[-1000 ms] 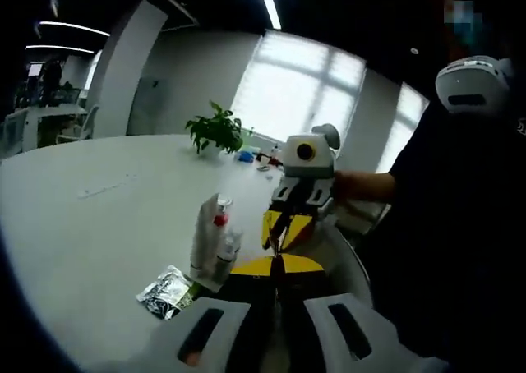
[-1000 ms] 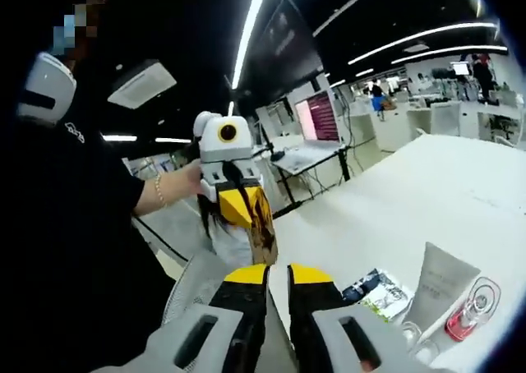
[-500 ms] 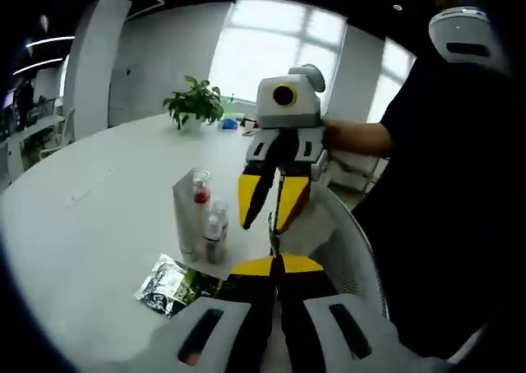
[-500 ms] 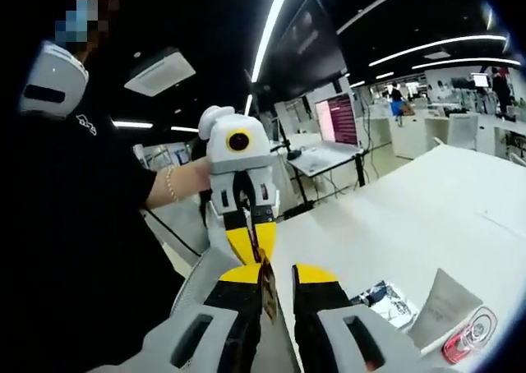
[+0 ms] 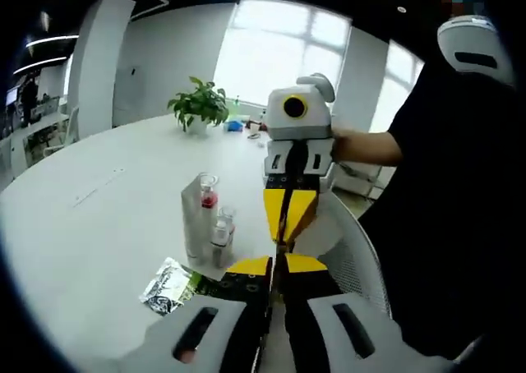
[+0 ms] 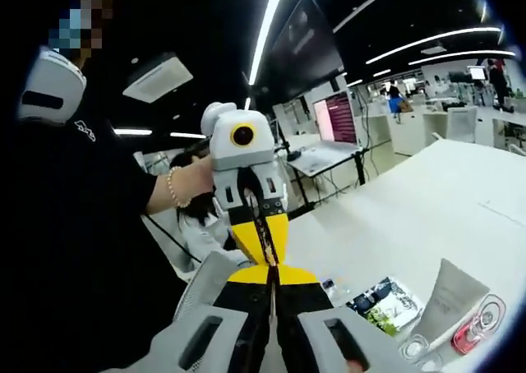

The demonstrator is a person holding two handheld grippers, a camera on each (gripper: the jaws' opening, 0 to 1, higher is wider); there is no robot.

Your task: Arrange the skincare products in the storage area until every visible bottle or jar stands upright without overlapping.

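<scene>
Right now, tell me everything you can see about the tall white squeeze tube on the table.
The tall white squeeze tube stands upright on the white table, flat crimped end up, plain and matte like soft plastic. A small clear bottle with a red top and a small clear bottle stand close against it; a crinkled foil sachet lies apart in front.

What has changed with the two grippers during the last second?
The right gripper opened half a second ago and has now shut; the left gripper stayed shut. Both still meet tip to tip. The white tube, small bottles and sachet stayed put.
</scene>
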